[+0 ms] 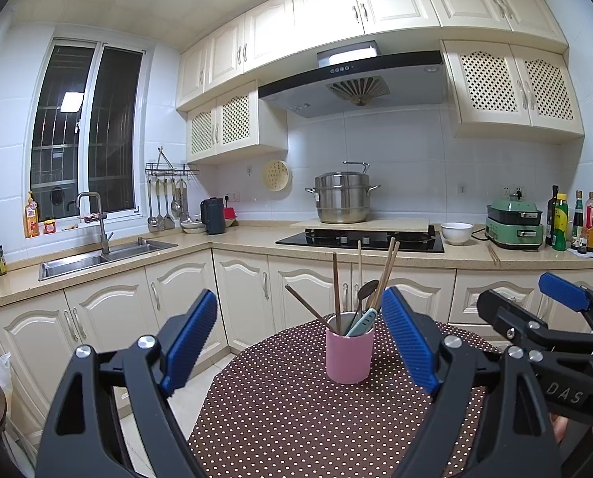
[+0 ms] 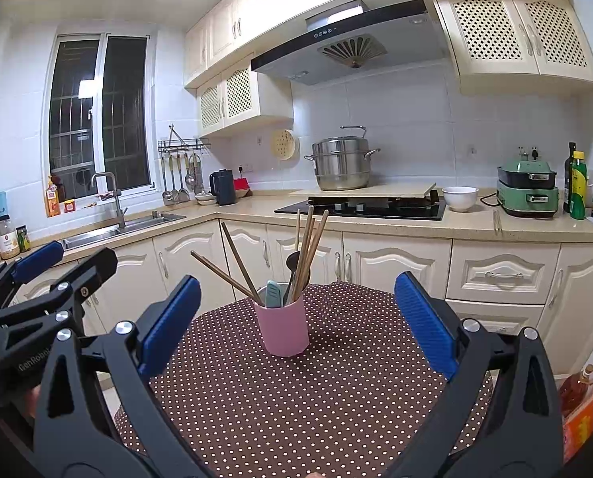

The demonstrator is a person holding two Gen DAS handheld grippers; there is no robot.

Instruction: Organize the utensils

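A pink cup [image 1: 350, 354] stands upright on the brown polka-dot table [image 1: 280, 418]. It holds several wooden chopsticks [image 1: 337, 294], a dark spoon [image 1: 366, 290] and a pale green utensil [image 1: 362, 322]. My left gripper [image 1: 302, 338] is open and empty, its blue pads either side of the cup and short of it. In the right wrist view the cup [image 2: 282, 324] stands ahead with chopsticks [image 2: 310, 247] fanned out. My right gripper [image 2: 296, 326] is open and empty, short of the cup. Each gripper shows in the other's view, the right one [image 1: 551, 310] and the left one [image 2: 49, 275].
The table's far edge drops to a tiled floor [image 1: 184, 394] before cream cabinets [image 1: 240, 294]. The counter carries a sink [image 1: 101, 257], a hob [image 1: 360, 241] with a steel pot [image 1: 342, 197], a white bowl [image 1: 456, 233], a green cooker [image 1: 515, 223] and bottles [image 1: 575, 221].
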